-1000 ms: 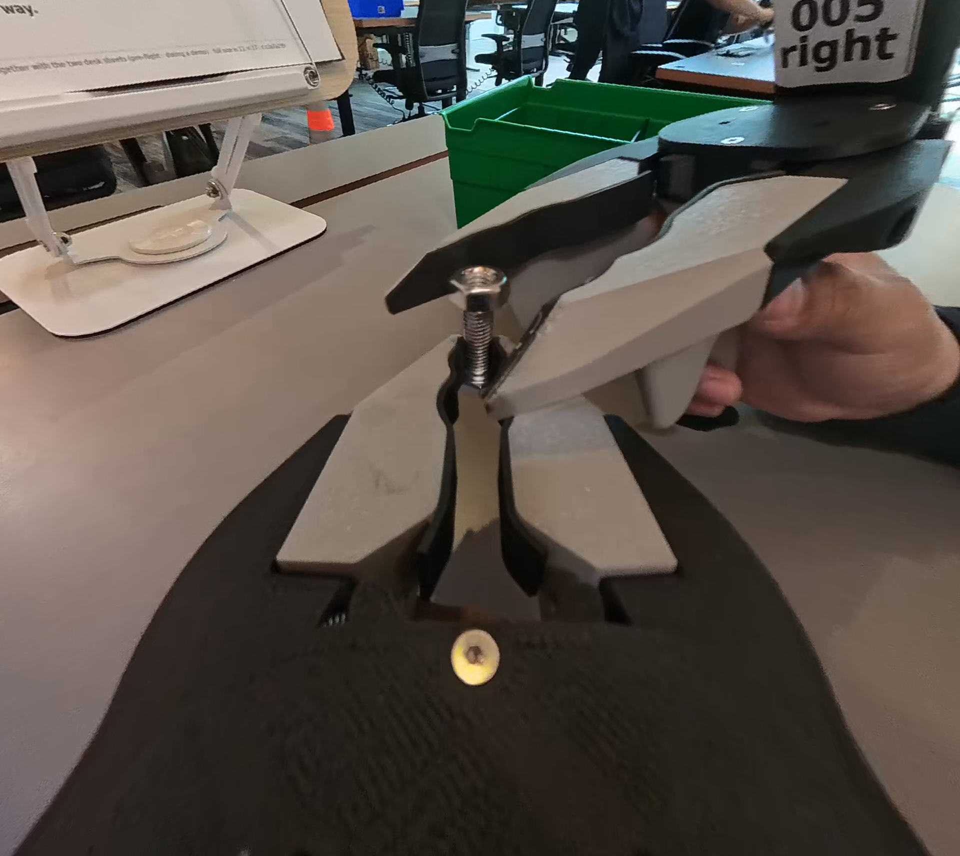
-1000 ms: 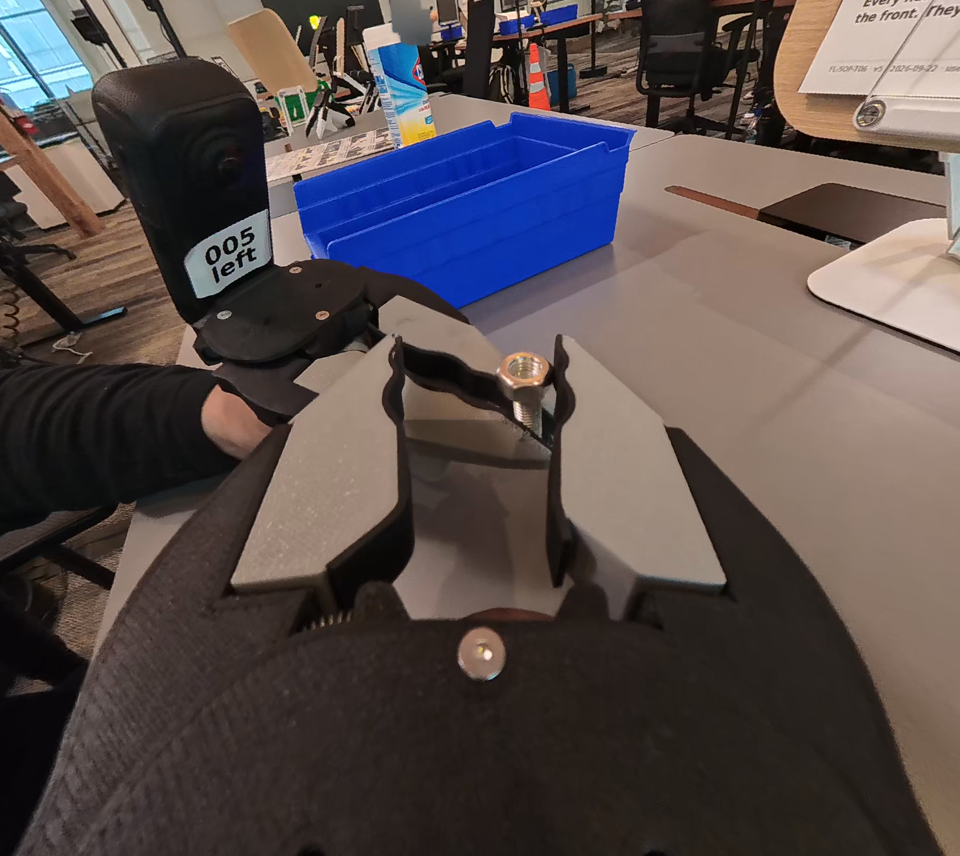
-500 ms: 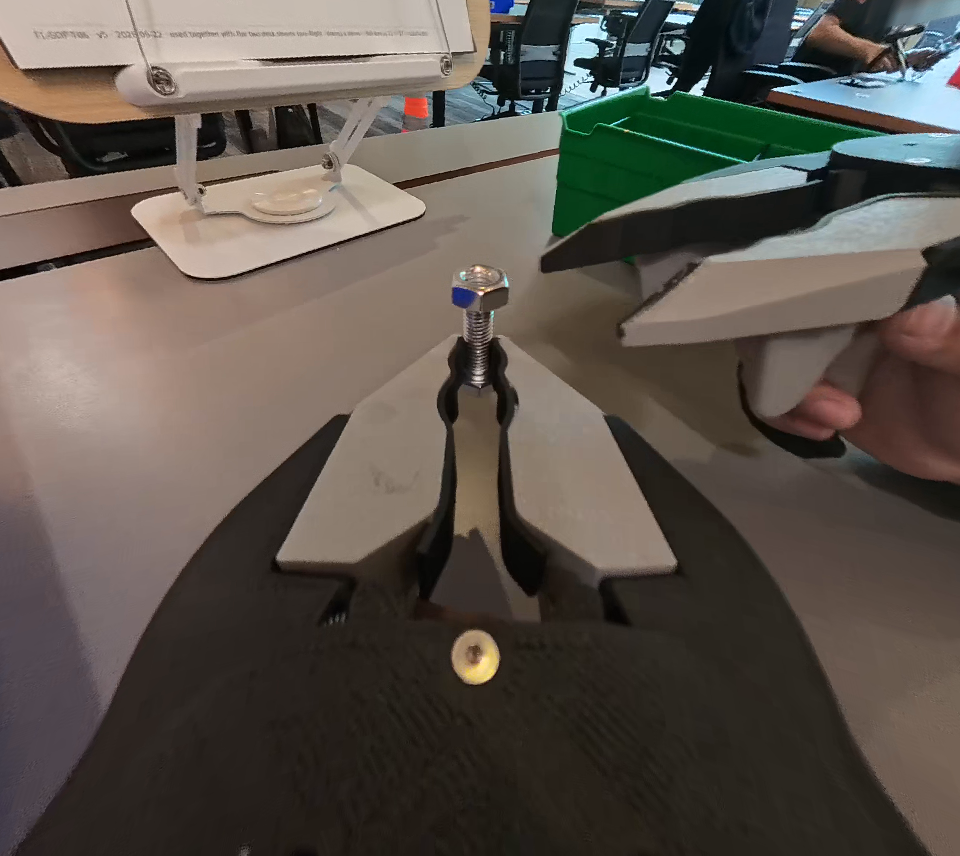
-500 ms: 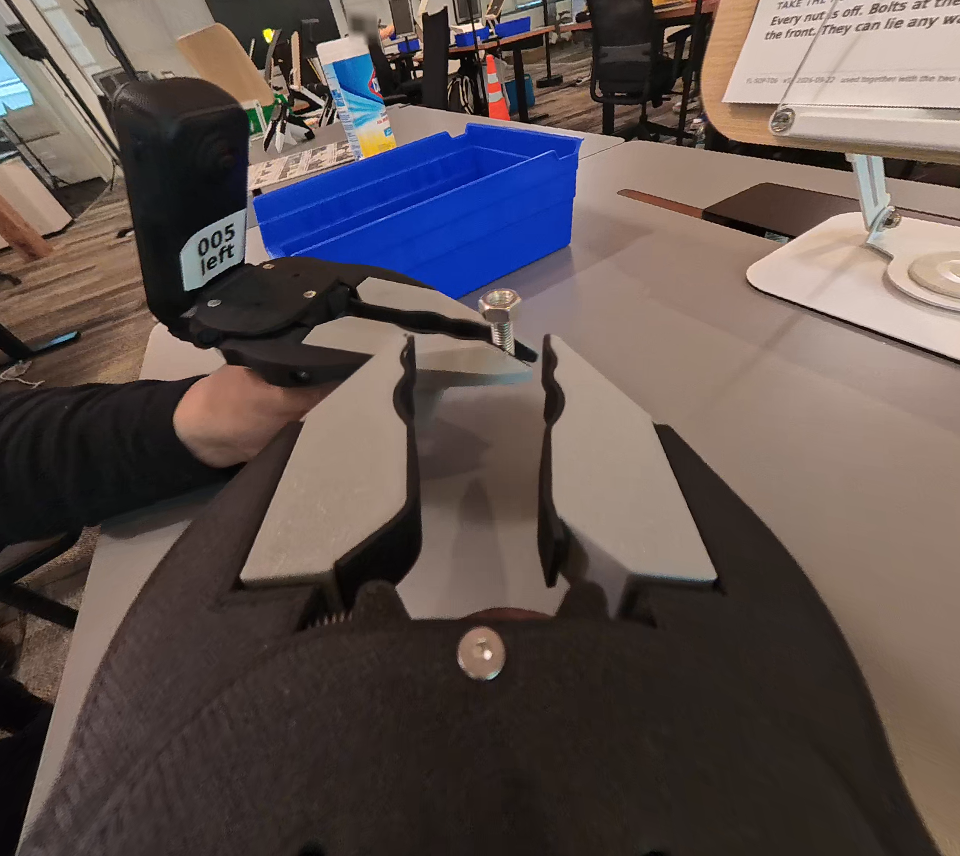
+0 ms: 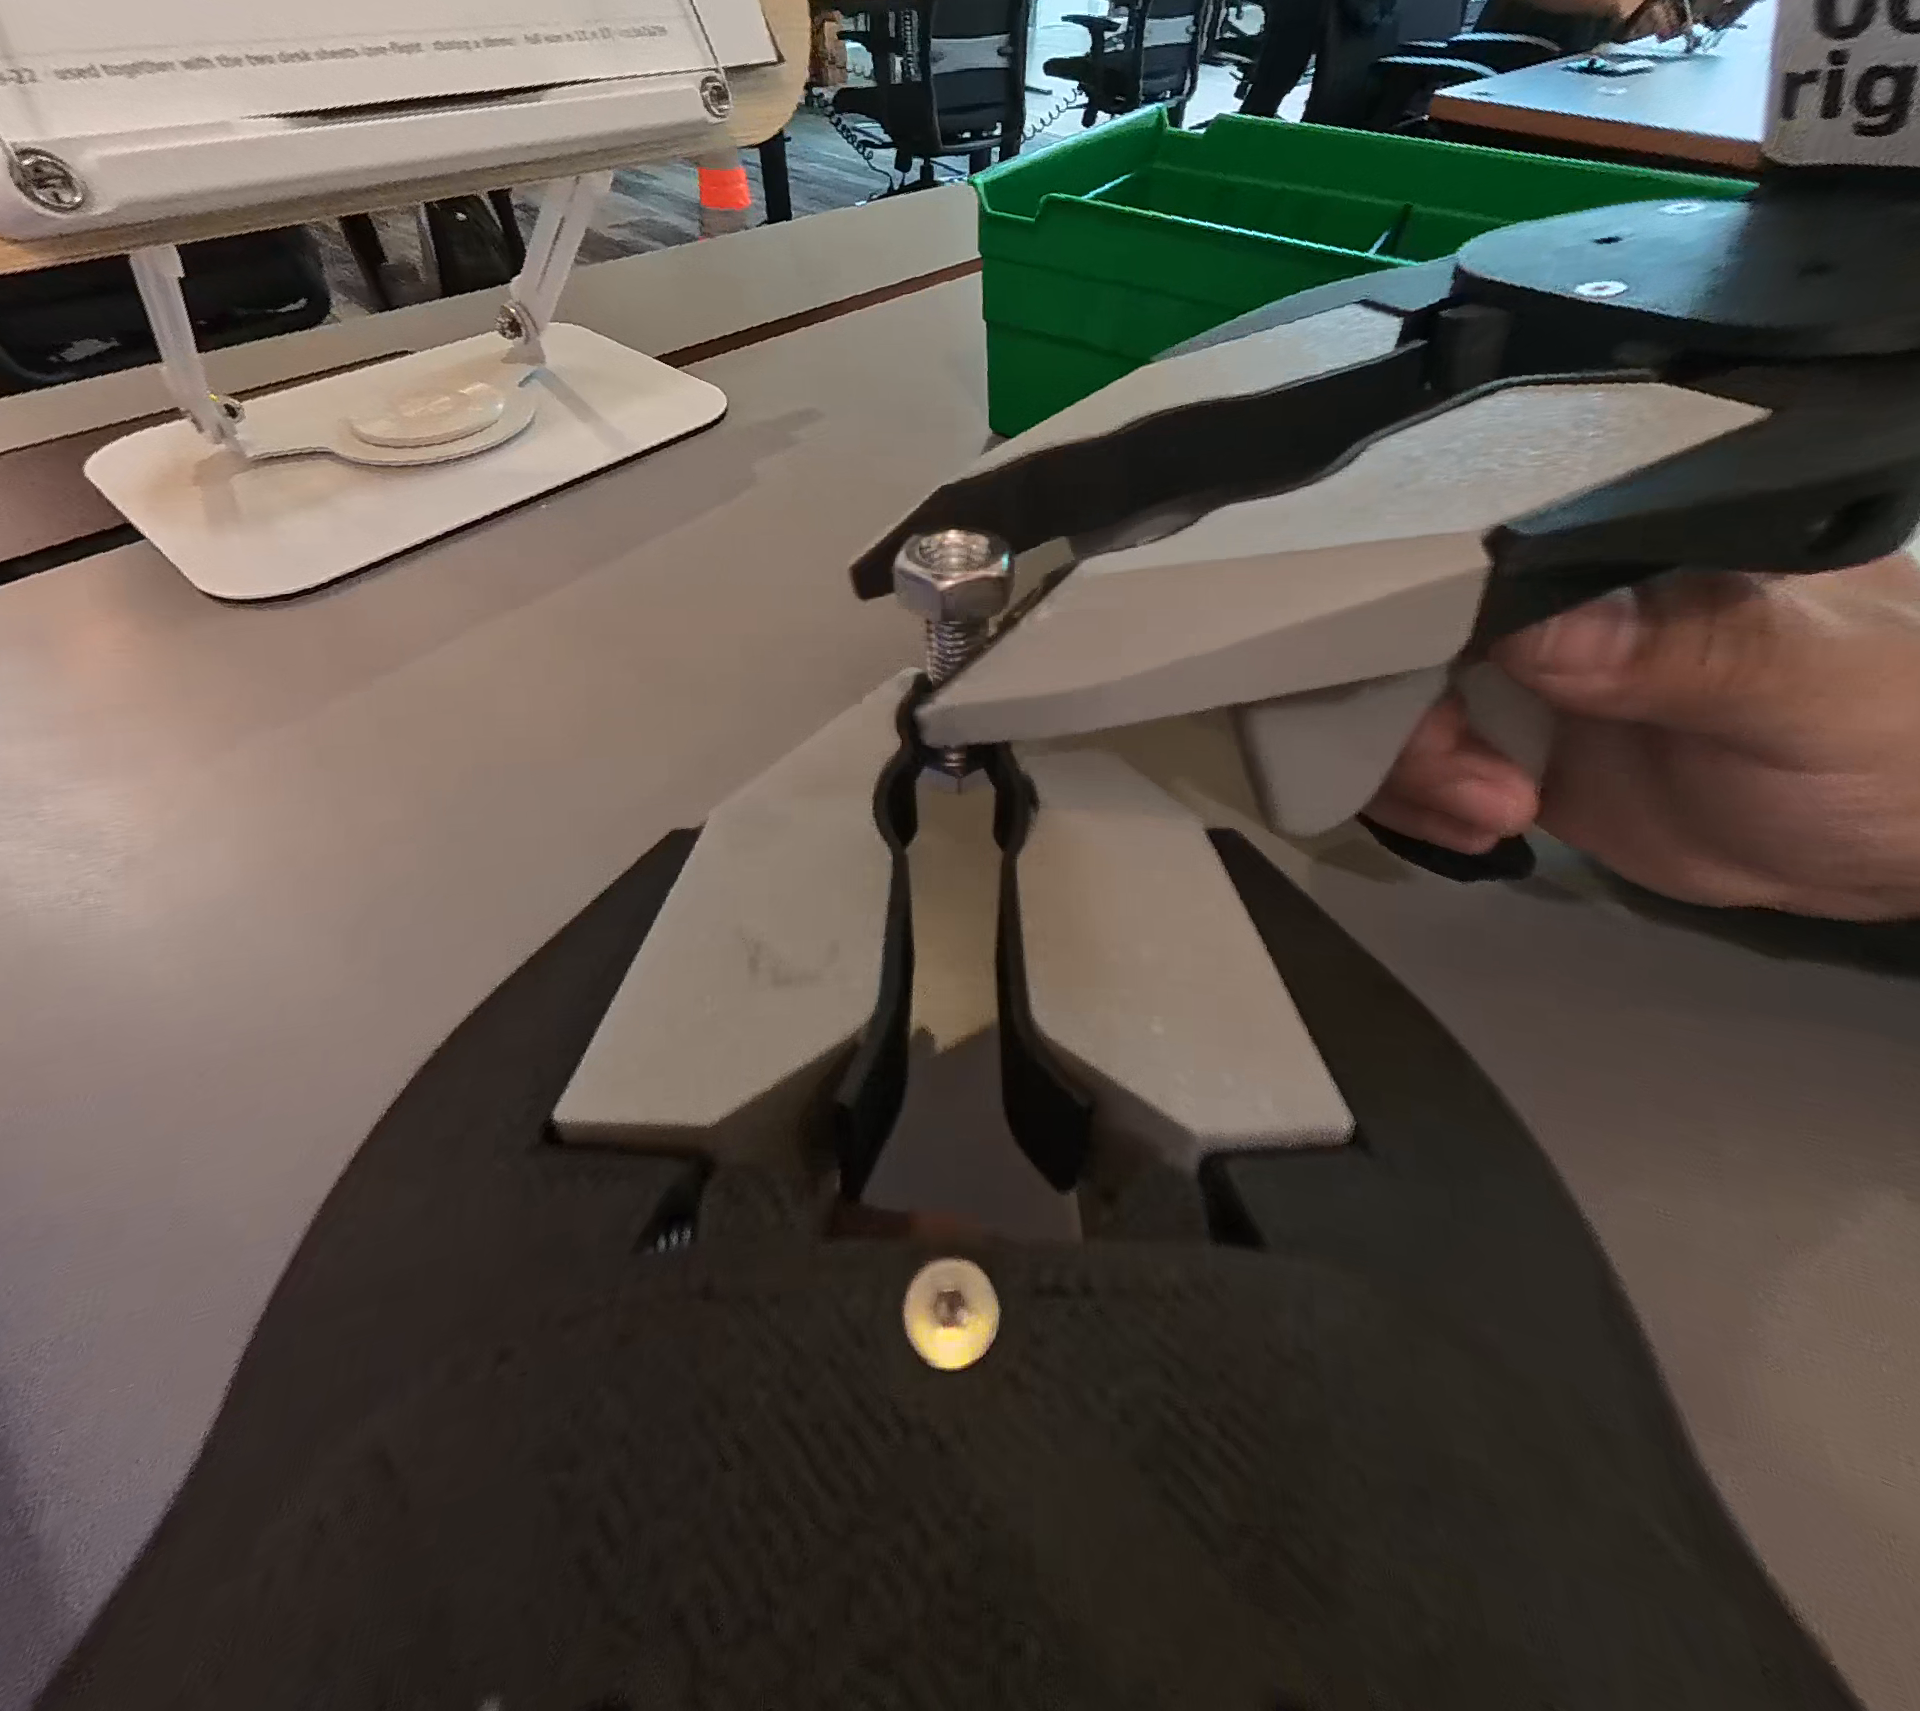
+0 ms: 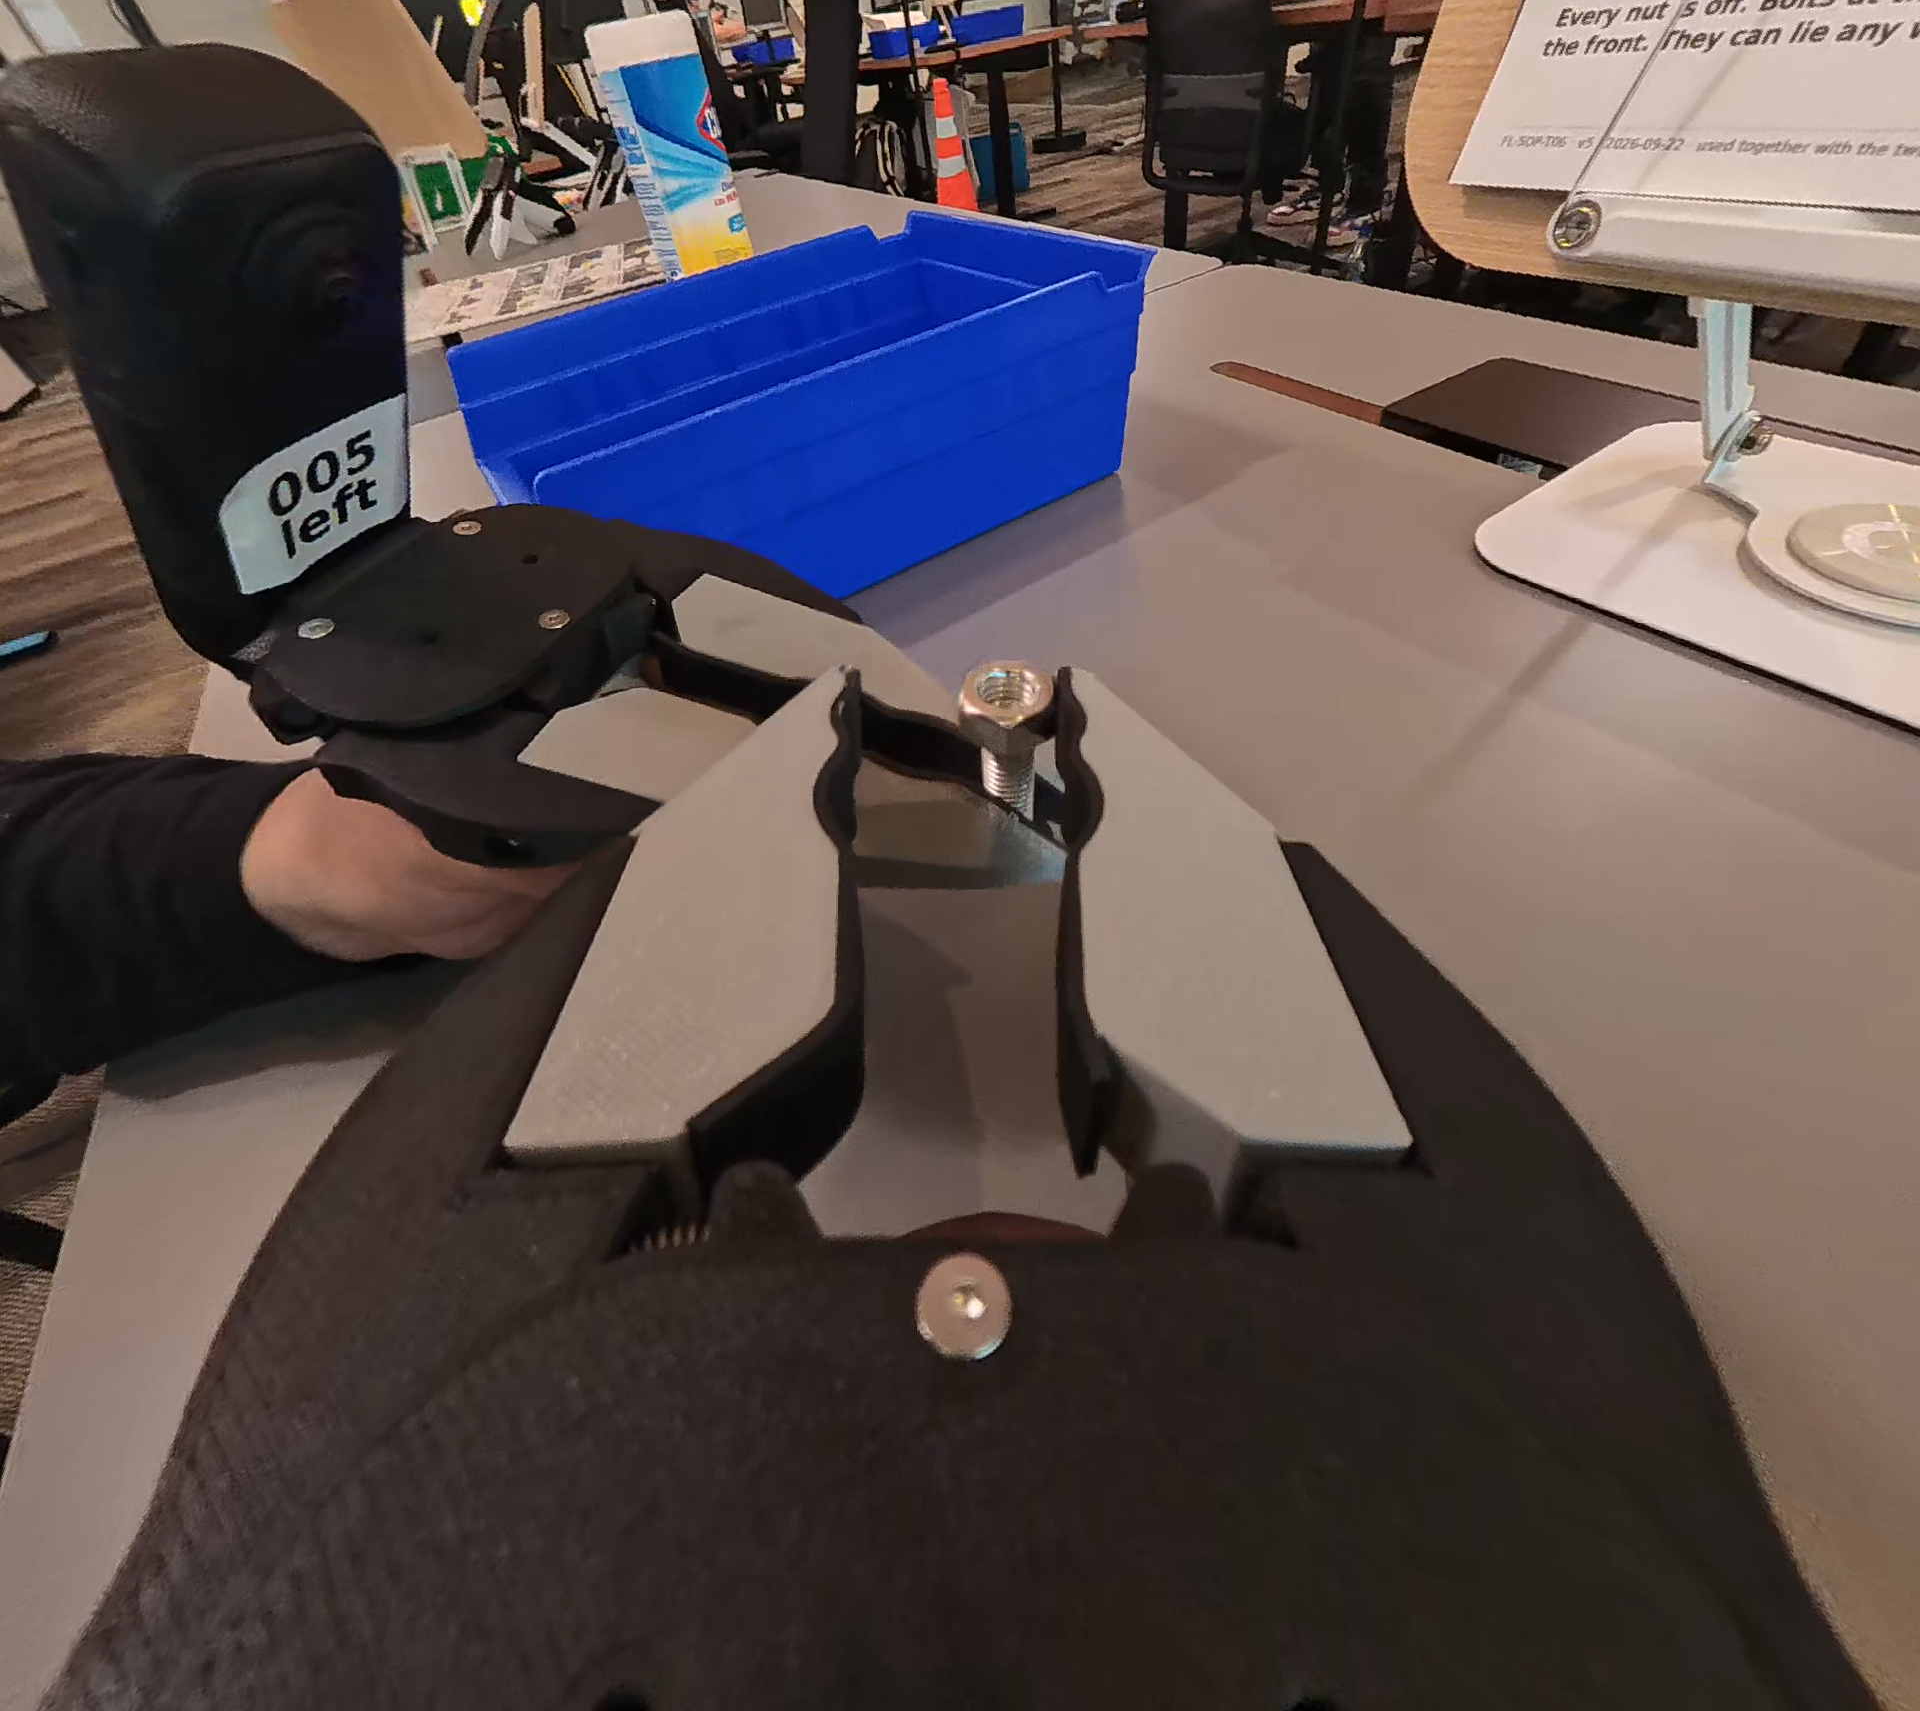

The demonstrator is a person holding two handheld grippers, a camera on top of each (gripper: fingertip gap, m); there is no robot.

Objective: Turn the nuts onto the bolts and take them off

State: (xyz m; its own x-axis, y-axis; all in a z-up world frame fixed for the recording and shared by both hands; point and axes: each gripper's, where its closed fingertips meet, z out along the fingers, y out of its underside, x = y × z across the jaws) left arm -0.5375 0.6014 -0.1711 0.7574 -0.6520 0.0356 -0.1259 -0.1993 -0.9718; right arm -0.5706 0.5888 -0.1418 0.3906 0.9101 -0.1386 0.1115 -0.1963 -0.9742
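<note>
My left gripper (image 5: 951, 762) is shut on the head end of a steel bolt (image 5: 943, 653) and holds it upright above the grey table. A hex nut (image 5: 953, 570) sits at the top of the thread. My right gripper (image 6: 956, 695) is open and comes in from the right, with its fingers on either side of the nut (image 6: 1006, 700). The right finger (image 6: 1101, 757) touches the nut; the left finger (image 6: 810, 768) stands apart from it. In the left wrist view one right-gripper finger passes behind the nut and the other in front of the thread.
A green bin (image 5: 1195, 279) stands behind the right gripper. A blue bin (image 6: 831, 414) stands behind the left gripper. A white stand with an instruction sheet (image 5: 405, 456) is at the back of the table (image 5: 364, 778). A wipes canister (image 6: 670, 134) is behind the blue bin. The grippers are tip to tip, or close to it.
The right gripper, around the nut a second ago, drew back to the right and has now returned, still open, around the nut. The left gripper kept hold of the bolt.
</note>
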